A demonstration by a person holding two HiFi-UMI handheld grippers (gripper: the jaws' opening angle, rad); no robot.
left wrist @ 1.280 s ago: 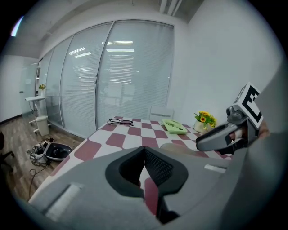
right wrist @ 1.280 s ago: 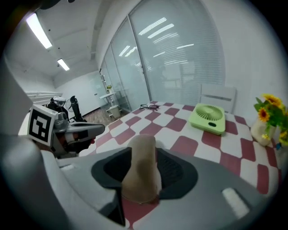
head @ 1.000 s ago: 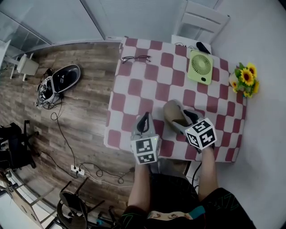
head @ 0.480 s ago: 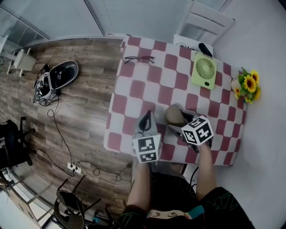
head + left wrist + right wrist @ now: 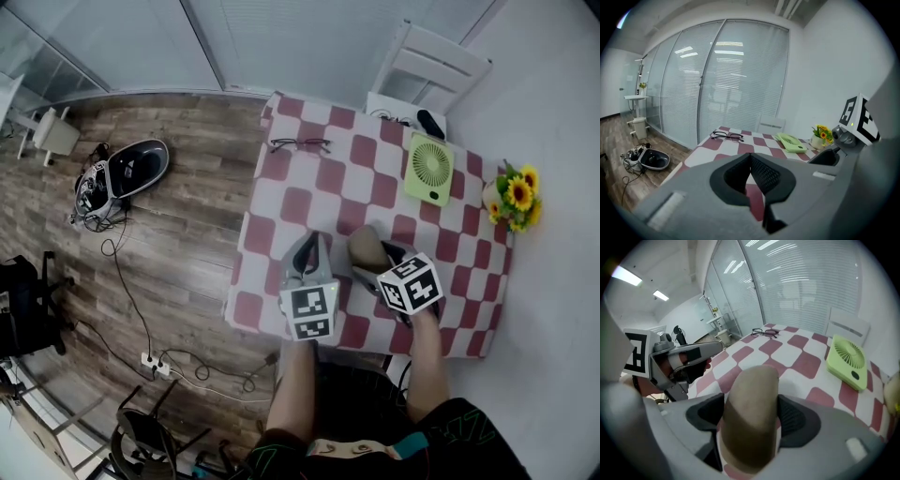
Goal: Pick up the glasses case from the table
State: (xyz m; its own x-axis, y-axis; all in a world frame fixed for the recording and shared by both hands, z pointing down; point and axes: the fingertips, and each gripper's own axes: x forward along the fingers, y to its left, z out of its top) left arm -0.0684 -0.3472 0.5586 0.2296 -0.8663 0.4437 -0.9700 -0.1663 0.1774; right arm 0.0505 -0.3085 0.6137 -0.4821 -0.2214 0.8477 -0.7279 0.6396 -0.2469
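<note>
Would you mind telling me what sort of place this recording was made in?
Probably an office or lab room dressed as a home corner: glass partition walls with blinds, a wood-look floor, and a small table in a checked cloth bearing a green fan and sunflowers.

Our right gripper covers the five-o'clock end of the glasses case; at one o'clock of the table, we cannot identify the small dark object on the chair.
</note>
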